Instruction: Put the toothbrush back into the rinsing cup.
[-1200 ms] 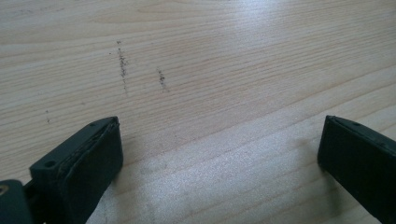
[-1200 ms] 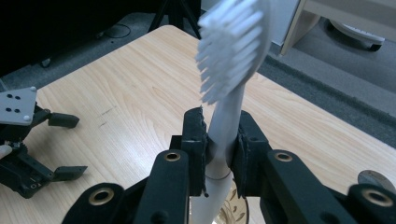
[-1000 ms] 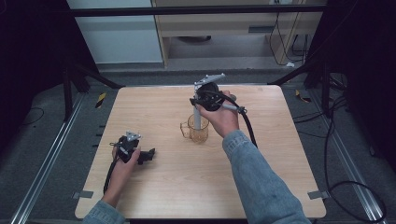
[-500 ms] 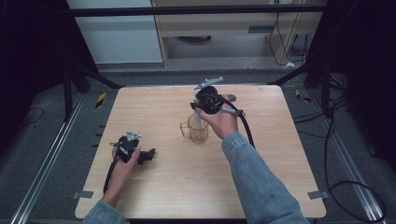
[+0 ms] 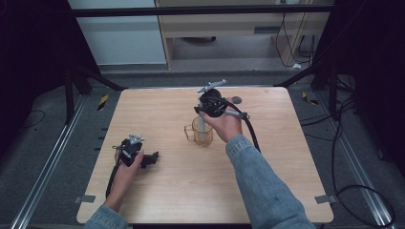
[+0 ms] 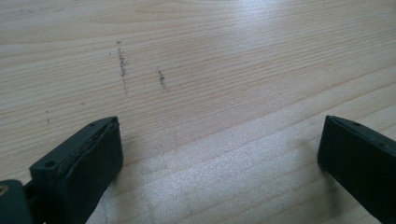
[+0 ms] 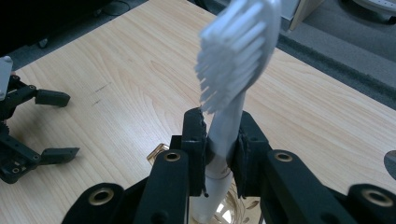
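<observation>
A white toothbrush point(image 7: 236, 51) stands bristles-up, its handle clamped between the jaws of my right gripper point(image 7: 220, 128). The handle's lower end dips into an amber glass mug point(image 5: 204, 133) near the table's middle; the mug's rim point(image 7: 161, 151) peeks out under the jaws. In the high view my right gripper point(image 5: 204, 110) hangs just above the mug, pointing down. My left gripper point(image 5: 151, 159) lies on the table at the front left, its jaws wide apart with bare wood between them point(image 6: 219, 144). It also appears in the right gripper view as a left gripper point(image 7: 44, 126) lying farther off.
The wooden table point(image 5: 162, 109) has a small grey round object point(image 5: 237, 100) behind the right hand, seen again as a grey object point(image 7: 390, 164) at the frame edge. Black frame posts and cables stand around the table. A cabinet is at the back.
The right gripper with the toothbrush has sunk very slightly toward the mug. The left hand and gripper have stayed put.
</observation>
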`<action>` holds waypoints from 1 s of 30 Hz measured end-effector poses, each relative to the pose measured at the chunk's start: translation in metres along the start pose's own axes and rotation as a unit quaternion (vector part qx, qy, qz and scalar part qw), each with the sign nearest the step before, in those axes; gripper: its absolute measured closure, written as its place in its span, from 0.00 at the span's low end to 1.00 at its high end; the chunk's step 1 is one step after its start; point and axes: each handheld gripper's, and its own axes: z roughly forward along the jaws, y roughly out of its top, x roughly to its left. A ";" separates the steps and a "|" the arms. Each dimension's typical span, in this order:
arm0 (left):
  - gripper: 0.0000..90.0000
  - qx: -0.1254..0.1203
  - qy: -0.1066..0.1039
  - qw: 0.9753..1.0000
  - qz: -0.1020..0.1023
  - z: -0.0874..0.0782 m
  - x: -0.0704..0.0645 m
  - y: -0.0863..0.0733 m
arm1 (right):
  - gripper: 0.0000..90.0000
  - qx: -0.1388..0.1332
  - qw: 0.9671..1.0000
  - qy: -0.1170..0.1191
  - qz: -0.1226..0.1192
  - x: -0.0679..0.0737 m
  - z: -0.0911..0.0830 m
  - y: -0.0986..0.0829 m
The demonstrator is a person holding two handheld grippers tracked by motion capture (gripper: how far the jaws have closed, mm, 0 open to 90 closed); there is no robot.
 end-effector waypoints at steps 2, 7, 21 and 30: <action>0.00 0.000 0.000 1.000 0.000 0.000 0.000 0.000 | 0.85 0.002 1.000 0.000 0.001 0.000 0.001 0.000; 0.00 0.000 0.000 1.000 0.000 0.000 0.000 0.000 | 0.85 0.006 1.000 0.001 0.002 0.000 0.003 -0.001; 0.00 0.000 0.000 1.000 0.000 0.000 0.000 0.000 | 0.85 0.013 1.000 0.002 0.006 -0.001 0.008 -0.002; 0.00 0.000 0.000 1.000 0.000 0.000 0.000 0.000 | 0.85 0.014 1.000 0.002 0.007 -0.002 0.011 -0.002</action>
